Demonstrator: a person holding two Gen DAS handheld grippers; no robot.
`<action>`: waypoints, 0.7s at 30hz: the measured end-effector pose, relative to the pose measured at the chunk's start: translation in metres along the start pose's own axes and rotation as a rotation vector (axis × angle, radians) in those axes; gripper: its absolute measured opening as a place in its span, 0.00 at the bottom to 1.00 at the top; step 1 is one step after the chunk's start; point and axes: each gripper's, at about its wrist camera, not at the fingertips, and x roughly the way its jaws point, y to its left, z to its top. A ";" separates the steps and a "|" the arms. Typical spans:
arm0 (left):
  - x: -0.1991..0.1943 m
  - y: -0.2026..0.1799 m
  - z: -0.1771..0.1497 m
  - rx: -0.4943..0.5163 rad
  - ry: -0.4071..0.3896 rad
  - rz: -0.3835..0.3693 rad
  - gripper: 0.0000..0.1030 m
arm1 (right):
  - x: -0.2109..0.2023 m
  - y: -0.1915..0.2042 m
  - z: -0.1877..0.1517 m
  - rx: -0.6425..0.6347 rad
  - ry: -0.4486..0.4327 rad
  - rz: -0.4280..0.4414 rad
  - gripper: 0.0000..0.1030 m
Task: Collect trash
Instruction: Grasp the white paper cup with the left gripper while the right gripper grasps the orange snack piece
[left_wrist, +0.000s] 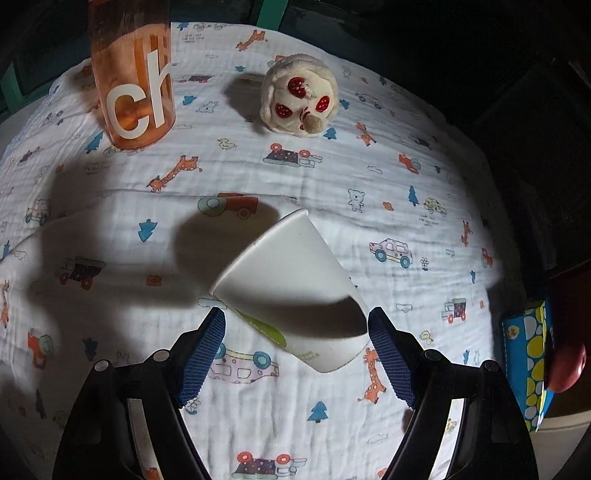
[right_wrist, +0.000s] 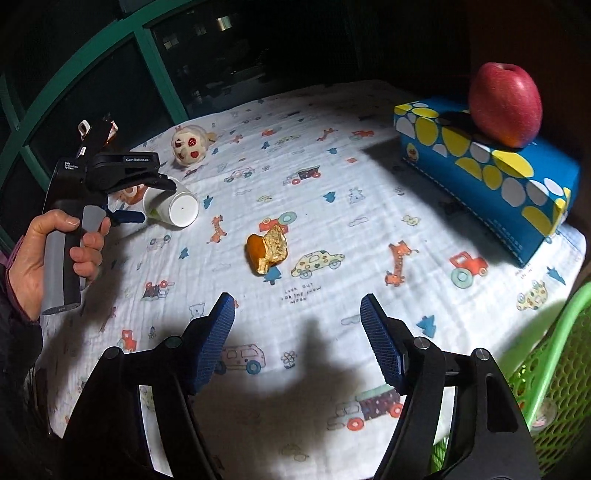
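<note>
Two open hand-held grippers: the left hand-held gripper (left_wrist: 296, 325) straddles the tipped paper cup (left_wrist: 291, 284) unclamped. A hard squeeze could crush it, or it could roll toward the desk (left_wrist: 369, 177) edge; the right hand-held gripper (right_wrist: 297, 308) holds nothing.

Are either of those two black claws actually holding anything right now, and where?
Nothing is held. The left gripper has open jaws straddling the tipped white paper cup without pressing it; the right gripper is open over bare cloth.

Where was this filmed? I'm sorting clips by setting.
Probably a home, at night: a table under a children's printed cloth, a tissue box with an apple on it, a plush toy, and a dark window with a green frame behind.
</note>
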 end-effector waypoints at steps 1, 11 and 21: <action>0.002 0.000 0.001 -0.005 0.004 -0.007 0.75 | 0.007 0.002 0.003 -0.006 0.009 0.002 0.67; 0.017 -0.010 0.005 0.004 0.012 -0.053 0.76 | 0.064 0.020 0.026 -0.035 0.078 0.027 0.58; 0.025 -0.013 0.005 0.013 0.016 -0.094 0.73 | 0.095 0.030 0.036 -0.078 0.111 -0.027 0.48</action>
